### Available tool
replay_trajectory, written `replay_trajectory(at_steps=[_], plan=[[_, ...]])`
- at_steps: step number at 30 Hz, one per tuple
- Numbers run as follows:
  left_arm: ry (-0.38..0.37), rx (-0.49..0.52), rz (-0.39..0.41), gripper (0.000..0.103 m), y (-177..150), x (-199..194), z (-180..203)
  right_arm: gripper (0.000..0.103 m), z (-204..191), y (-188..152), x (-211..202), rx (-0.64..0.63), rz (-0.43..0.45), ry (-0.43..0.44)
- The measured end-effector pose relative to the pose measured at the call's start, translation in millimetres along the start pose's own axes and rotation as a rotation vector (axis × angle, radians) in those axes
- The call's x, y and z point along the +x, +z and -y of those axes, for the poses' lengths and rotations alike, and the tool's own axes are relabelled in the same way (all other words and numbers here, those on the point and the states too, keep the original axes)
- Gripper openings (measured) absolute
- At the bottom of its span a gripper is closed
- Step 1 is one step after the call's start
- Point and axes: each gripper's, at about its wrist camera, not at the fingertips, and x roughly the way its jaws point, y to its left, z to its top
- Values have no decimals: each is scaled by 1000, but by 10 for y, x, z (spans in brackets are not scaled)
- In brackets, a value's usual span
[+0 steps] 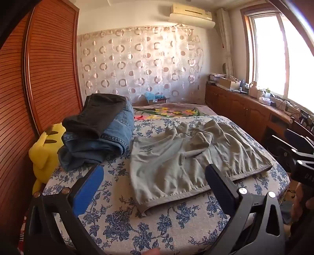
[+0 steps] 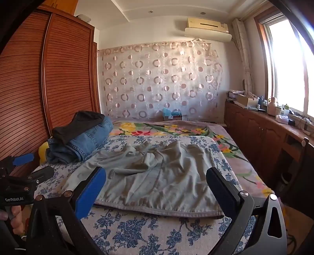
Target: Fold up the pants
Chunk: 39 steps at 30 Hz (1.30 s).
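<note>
**On the bed, one pair of grey pants lies spread and unfolded**

From the left wrist, a bed covered in a blue-flowered cloth is seen, with a second, brightly flowered blanket laid beyond it. One pair of grey pants is spread crumpled across the middle of the cloth, its hems toward the camera. To the left, a stack of two folded garments is counted: one pair of blue jeans with one dark garment resting on top. One yellow plush toy is wedged between the stack and a slatted wooden wardrobe. A curtain patterned with rings is hung on the far wall, one air conditioner is mounted above it, and a cluttered wooden cabinet runs under the window at right. The left tongs are held wide apart above the near edge of the pants, and nothing is gripped between them.

From the right wrist, the same bed is seen from further right. The grey pants lie just ahead, with the jeans and dark garment stacked at left beside the wardrobe. The right tongs are likewise spread fully, framing the hems without touching them, and nothing is held. The left tongs appear at the left edge, with a hand on the handle.
</note>
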Motion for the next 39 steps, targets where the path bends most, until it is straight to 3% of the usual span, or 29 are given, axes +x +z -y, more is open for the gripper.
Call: replay_trajectory(at_steps=[39], plan=[[18, 25, 25, 103, 86, -119, -10, 102, -2, -8, -15, -13, 2, -5]])
